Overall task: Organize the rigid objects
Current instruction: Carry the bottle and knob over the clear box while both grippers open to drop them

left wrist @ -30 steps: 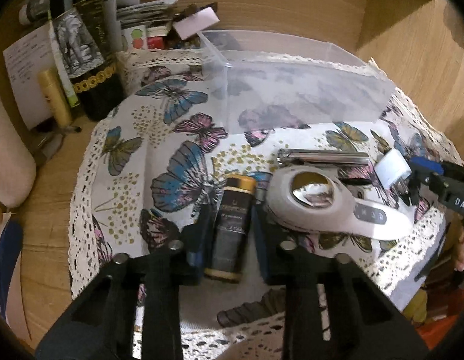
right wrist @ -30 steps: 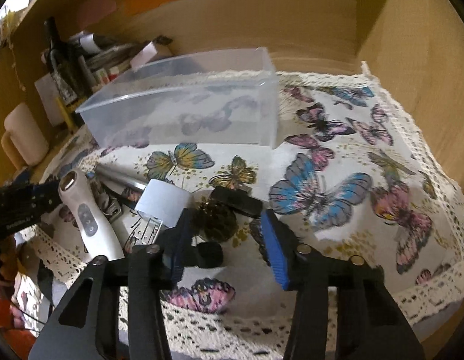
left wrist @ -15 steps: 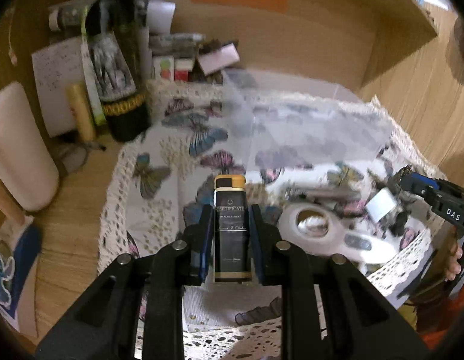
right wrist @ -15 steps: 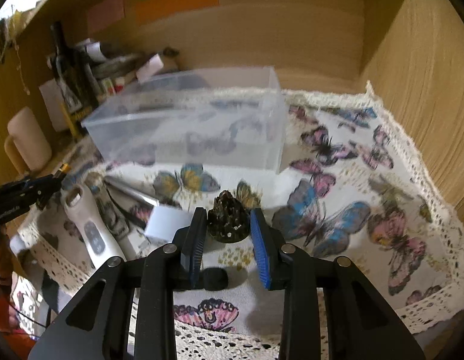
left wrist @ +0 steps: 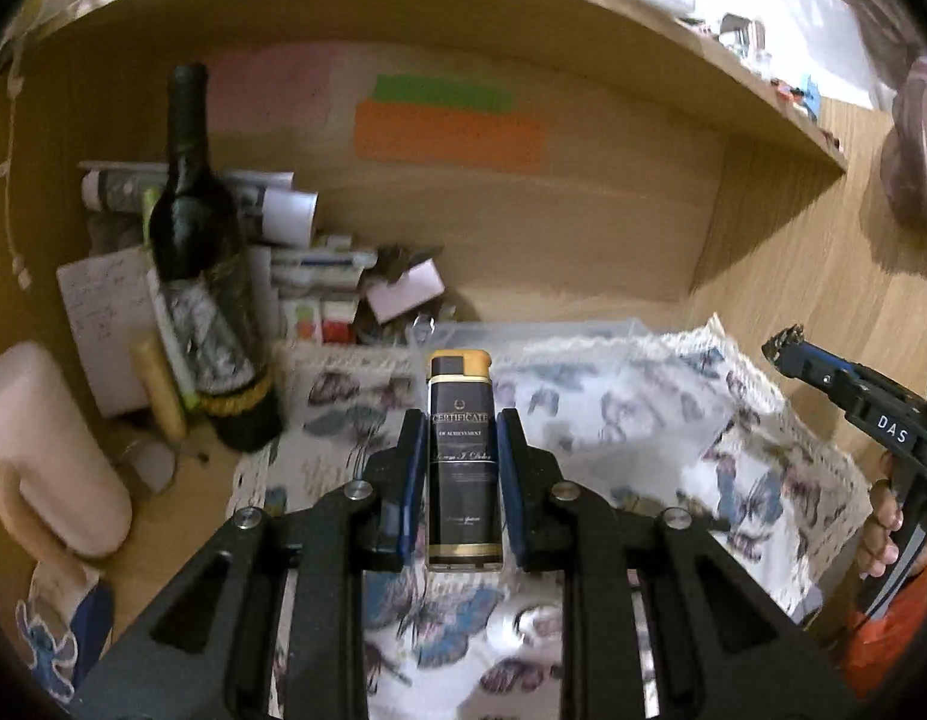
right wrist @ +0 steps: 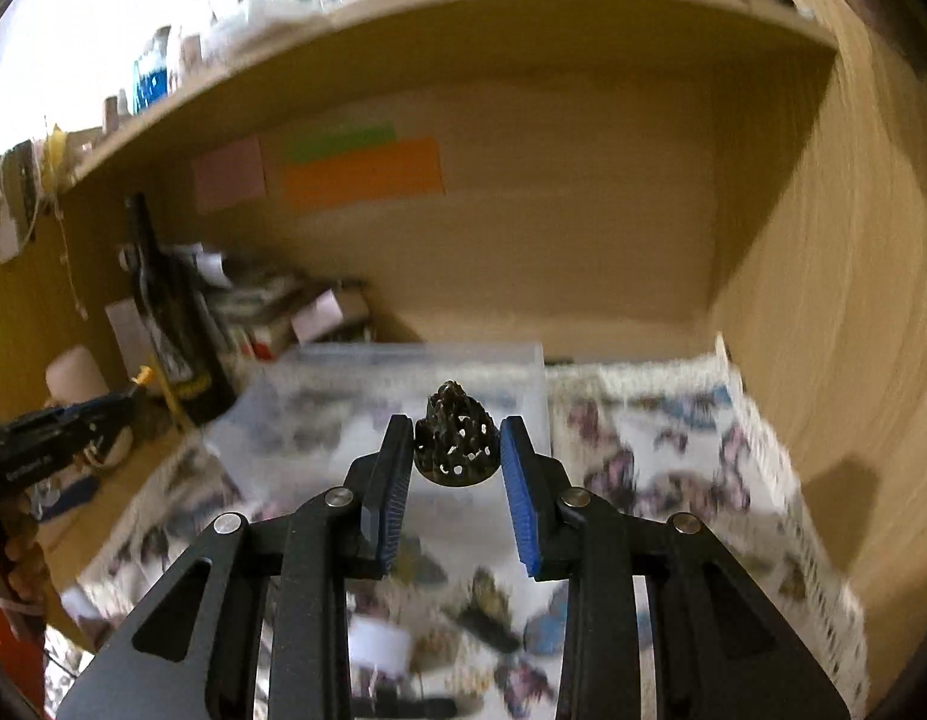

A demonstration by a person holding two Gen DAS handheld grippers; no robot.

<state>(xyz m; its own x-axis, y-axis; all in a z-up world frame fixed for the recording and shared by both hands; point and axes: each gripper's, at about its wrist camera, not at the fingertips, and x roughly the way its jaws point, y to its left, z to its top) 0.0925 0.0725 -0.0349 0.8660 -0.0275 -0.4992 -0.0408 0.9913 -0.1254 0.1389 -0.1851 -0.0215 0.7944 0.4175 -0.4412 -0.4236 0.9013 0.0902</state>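
**Both grippers loaded above the cloth**

The left gripper (left wrist: 461,450) has its jaws clamped on a flat black lighter (left wrist: 461,462) with a gold cap. The right gripper (right wrist: 457,450) grips a dark, spiky cone (right wrist: 456,444). Below lie a butterfly-print lace cloth (left wrist: 733,420) and a clear plastic bin (right wrist: 403,384) in a wooden alcove; a wine bottle (left wrist: 205,276) stands far left.

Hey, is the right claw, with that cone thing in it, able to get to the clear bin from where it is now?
Probably yes. The right claw, shut on the dark perforated cone, hangs above the cloth with the clear plastic bin just ahead, and nothing visible stands between them.
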